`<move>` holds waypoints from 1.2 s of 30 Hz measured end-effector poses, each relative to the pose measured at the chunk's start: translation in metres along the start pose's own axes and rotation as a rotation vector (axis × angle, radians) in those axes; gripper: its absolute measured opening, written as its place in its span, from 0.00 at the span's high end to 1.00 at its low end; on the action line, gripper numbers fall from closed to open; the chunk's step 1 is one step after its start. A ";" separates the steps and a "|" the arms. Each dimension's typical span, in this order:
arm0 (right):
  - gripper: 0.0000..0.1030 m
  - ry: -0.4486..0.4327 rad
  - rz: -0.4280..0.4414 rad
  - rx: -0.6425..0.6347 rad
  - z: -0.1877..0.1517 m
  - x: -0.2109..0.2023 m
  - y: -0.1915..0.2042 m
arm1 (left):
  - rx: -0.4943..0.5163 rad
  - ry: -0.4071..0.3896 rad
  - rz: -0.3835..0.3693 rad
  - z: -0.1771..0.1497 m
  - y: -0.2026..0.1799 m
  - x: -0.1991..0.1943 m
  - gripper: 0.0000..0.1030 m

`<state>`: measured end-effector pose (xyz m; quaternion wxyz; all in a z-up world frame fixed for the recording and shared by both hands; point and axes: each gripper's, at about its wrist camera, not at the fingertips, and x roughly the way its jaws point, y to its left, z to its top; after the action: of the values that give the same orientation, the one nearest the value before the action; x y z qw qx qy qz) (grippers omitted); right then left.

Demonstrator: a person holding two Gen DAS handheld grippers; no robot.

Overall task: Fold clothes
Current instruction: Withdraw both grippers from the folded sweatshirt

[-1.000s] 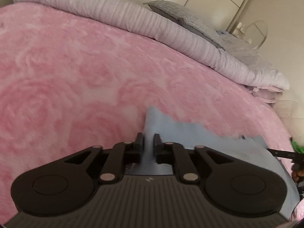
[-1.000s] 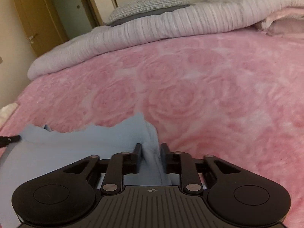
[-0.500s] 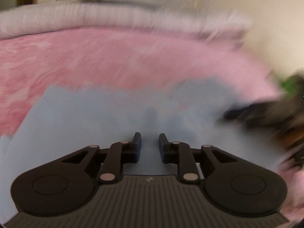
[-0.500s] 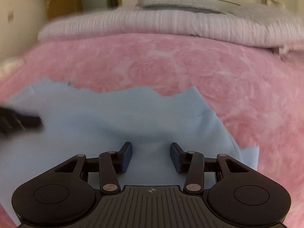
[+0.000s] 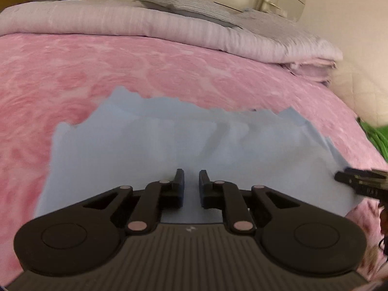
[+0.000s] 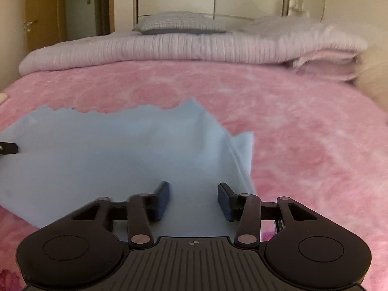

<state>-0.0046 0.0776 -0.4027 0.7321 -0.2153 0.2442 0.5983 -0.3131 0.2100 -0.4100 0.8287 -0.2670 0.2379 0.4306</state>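
The pink blanket (image 6: 291, 111) spreads ahead of and around both grippers. The light blue garment (image 6: 121, 150) lies flat on it, directly beneath and ahead of both sets of fingers. The right gripper (image 6: 193, 200) stands with jaws wide apart, nothing pinched between them. The left gripper (image 5: 191, 185) is closing, a narrow gap remaining, with no cloth between the fingers. The fabric appears thin, light and limp; it will likely sag and crease when lifted. Take hold at a corner or along an edge, one gripper per side.
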 end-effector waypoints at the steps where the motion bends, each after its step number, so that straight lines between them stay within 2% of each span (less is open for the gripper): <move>1: 0.57 -0.032 0.014 0.003 0.006 -0.006 0.006 | 0.006 -0.020 -0.014 0.002 -0.007 -0.005 0.88; 4: 0.57 -0.072 0.144 0.025 0.013 -0.004 0.032 | 0.028 0.008 -0.129 0.001 -0.033 0.003 0.87; 6: 0.57 -0.096 0.229 0.038 0.017 -0.001 0.049 | 0.052 0.038 -0.158 -0.006 -0.048 0.014 0.87; 7: 0.57 -0.076 0.244 0.026 0.012 0.006 0.059 | 0.074 0.061 -0.146 -0.012 -0.055 0.021 0.87; 9: 0.57 -0.013 0.228 -0.062 -0.002 0.020 0.079 | 0.102 0.076 -0.112 -0.020 -0.059 0.025 0.86; 10: 0.57 -0.053 0.204 -0.132 -0.010 0.018 0.084 | 0.107 0.073 -0.100 -0.022 -0.057 0.022 0.85; 11: 0.57 -0.068 0.168 -0.184 -0.015 0.014 0.087 | 0.112 0.069 -0.088 -0.023 -0.055 0.020 0.89; 13: 0.56 -0.051 0.096 -0.182 -0.018 0.007 0.078 | 0.083 0.071 -0.050 -0.024 -0.040 0.013 0.96; 15: 0.56 -0.041 0.115 -0.089 -0.020 0.002 0.055 | 0.057 0.055 -0.035 -0.025 -0.019 0.002 0.97; 16: 0.56 -0.039 0.132 -0.041 -0.021 -0.001 0.043 | 0.012 0.048 -0.061 -0.026 -0.006 -0.005 0.97; 17: 0.56 -0.036 0.146 0.004 -0.022 -0.004 0.032 | -0.021 0.042 -0.033 -0.027 0.003 -0.014 0.97; 20: 0.56 -0.032 0.094 0.046 -0.024 -0.015 0.020 | -0.033 -0.008 0.099 -0.031 0.022 -0.040 0.95; 22: 0.56 -0.029 0.060 0.072 -0.025 -0.022 0.012 | -0.090 -0.004 0.133 -0.036 0.038 -0.047 0.86; 24: 0.56 -0.026 0.048 0.072 -0.029 -0.024 0.013 | -0.133 0.007 0.160 -0.041 0.048 -0.049 0.89; 28: 0.56 -0.001 -0.008 0.090 -0.023 -0.029 0.022 | -0.114 0.036 0.224 -0.035 0.036 -0.052 0.88; 32: 0.55 -0.038 -0.024 0.133 -0.025 -0.044 0.016 | -0.077 0.050 0.271 -0.029 0.015 -0.056 0.84; 36: 0.55 0.011 -0.036 0.125 -0.039 -0.034 0.010 | -0.076 0.070 0.297 -0.035 0.015 -0.055 0.83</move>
<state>-0.0238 0.0297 -0.4126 0.7533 -0.1770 0.2811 0.5676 -0.3597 0.1625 -0.4055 0.7365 -0.2750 0.2868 0.5475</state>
